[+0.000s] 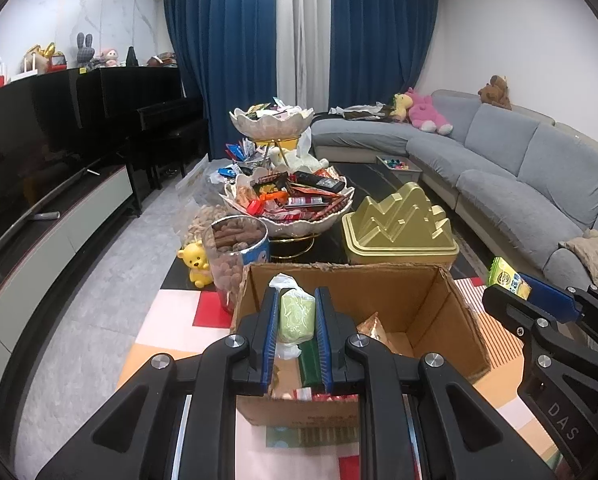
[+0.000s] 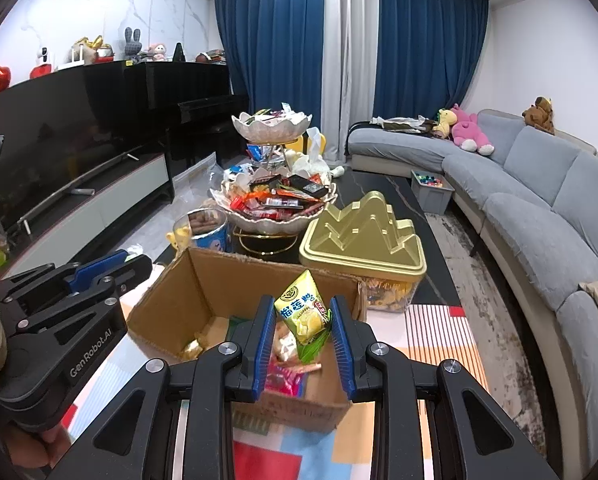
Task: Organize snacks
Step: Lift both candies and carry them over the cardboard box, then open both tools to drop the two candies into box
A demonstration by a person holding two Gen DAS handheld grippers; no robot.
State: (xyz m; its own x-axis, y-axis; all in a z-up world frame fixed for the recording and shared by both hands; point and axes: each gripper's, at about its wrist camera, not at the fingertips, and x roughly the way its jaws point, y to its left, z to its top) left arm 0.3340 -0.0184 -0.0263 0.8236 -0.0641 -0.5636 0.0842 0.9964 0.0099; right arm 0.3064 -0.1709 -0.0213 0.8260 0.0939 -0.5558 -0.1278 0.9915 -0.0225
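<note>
**Carry both snacks clear of the box, then on to the tiered bowls**

The left gripper [image 1: 297, 316] pinches a pale green wrapped sweet [image 1: 297, 312]; the right gripper [image 2: 303, 320] clamps a yellow durian-candy packet [image 2: 304, 308]. Both hover above the cardboard box [image 1: 431, 300] at the table's near edge. Lift over its rim before heading for the tiered snack bowls [image 1: 311, 222], keeping both grips firm.

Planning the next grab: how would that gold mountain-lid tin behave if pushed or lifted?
The gold tin looks rigid with a broad flat base, so it would probably slide rather than tip. Its clear lower part seems full of snacks, so likely heavy. The glossy, sloped lid may slip between pads.
</note>
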